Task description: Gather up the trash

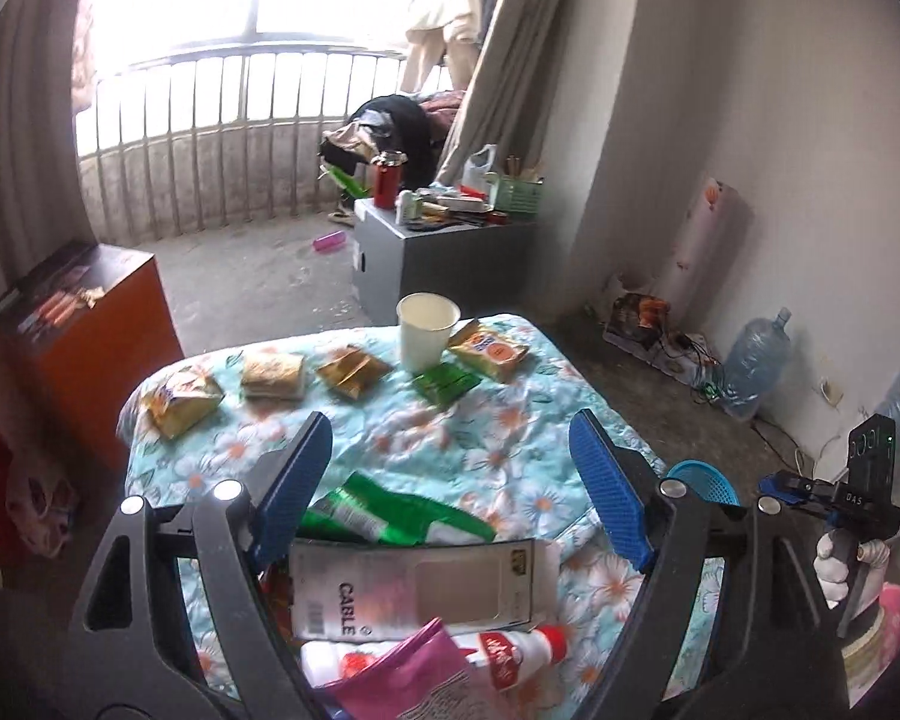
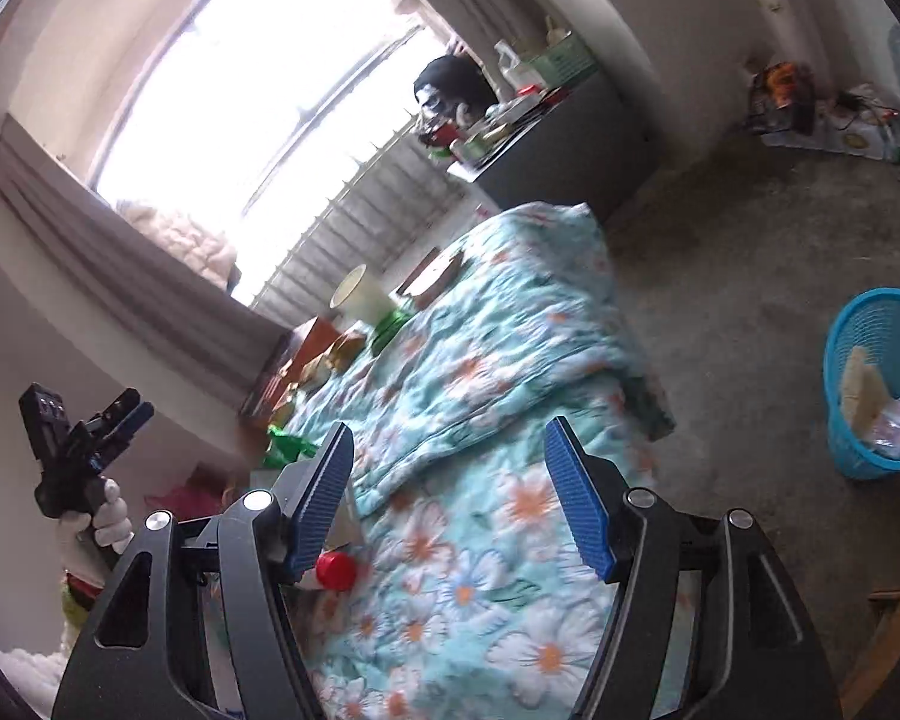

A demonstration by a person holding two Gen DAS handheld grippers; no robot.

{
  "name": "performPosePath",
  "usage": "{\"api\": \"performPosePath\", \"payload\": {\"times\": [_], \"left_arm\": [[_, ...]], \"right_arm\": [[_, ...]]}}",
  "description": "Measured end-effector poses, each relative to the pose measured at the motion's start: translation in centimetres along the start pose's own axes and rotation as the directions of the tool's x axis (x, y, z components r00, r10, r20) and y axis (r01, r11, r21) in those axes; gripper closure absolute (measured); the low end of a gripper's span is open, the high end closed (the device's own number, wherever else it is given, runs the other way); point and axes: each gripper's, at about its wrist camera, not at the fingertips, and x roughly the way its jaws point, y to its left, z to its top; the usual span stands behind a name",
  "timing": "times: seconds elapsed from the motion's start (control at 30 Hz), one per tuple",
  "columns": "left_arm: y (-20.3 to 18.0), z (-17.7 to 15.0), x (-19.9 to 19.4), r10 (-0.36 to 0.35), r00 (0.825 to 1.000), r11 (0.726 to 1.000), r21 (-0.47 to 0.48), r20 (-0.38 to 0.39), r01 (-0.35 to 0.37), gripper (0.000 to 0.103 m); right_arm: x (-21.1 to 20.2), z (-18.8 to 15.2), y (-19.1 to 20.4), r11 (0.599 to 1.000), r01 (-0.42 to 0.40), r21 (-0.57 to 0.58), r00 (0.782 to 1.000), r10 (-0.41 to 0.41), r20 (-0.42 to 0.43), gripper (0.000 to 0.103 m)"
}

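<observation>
Left wrist view, scanning left to right: an orange-brown cabinet (image 1: 90, 324) stands on the floor at the far left, beside a surface draped in a turquoise floral quilt (image 1: 450, 420). Along the quilt's far edge lies a row of trash: a yellow snack packet (image 1: 180, 399), a tan wrapper (image 1: 273, 375), a gold crumpled wrapper (image 1: 354, 371), a white paper cup (image 1: 427, 330) standing upright, a small green packet (image 1: 447, 383) touching the cup's base, and an orange-and-gold biscuit packet (image 1: 491, 351) just right of the cup. Nearer the camera, between the blue pads, lie a green-and-white bag (image 1: 390, 516), a clear package marked CABLE (image 1: 414, 591), a white bottle with a red cap (image 1: 510, 654) on its side, and a pink wrapper (image 1: 402, 684). The left gripper (image 1: 456, 492) is spread wide above this pile, pads pressing on nothing. Right of it, a rim of the blue basket (image 1: 705, 480) peeks past the finger; farther right a gloved hand (image 1: 840, 564) carries the other tool. Right wrist view, blurred: the right gripper (image 2: 450, 492) is parted over bare quilt, nothing between its pads; the red cap (image 2: 336, 570) sits by its left finger. The blue basket (image 2: 876, 384) stands on the floor well right of the quilt, some pale trash already inside.
</observation>
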Motion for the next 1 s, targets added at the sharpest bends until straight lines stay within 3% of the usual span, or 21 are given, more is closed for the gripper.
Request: {"api": "performPosePath", "payload": {"times": [0.27,0.37,0.5,0.67,0.87,1.0], "left_arm": [[8.5,-4.9,-1.4,0.045,0.999,0.984,-0.169,-0.022,-0.049,0.026],[10.5,-6.7,-2.0,0.021,1.000,0.973,-0.229,-0.015,-0.024,0.026],[11.7,-8.8,-2.3,-0.014,1.000,0.966,-0.259,0.000,0.013,0.026],[12.8,-11.0,-2.9,-0.030,1.000,0.961,-0.276,0.005,0.030,0.026],[13.1,-13.2,-3.8,-0.040,0.999,0.957,-0.287,0.008,0.041,0.026],[13.1,-14.8,-4.5,-0.062,0.998,0.953,-0.298,0.003,0.060,0.026]], "right_arm": [[6.6,-1.5,7.1,0.991,-0.080,-0.106,0.982,0.060,-0.181,0.039],[9.2,-1.8,9.0,0.985,-0.098,-0.143,0.970,0.063,-0.233,0.039],[11.8,-2.6,11.3,0.975,-0.097,-0.200,0.956,0.035,-0.292,0.039],[13.6,-4.4,13.9,0.960,-0.163,-0.226,0.931,0.073,-0.358,0.039],[14.6,-9.4,16.2,0.940,-0.256,-0.225,0.878,0.129,-0.460,0.039],[15.6,-12.7,17.0,0.934,-0.263,-0.244,0.851,0.106,-0.514,0.039]]}}
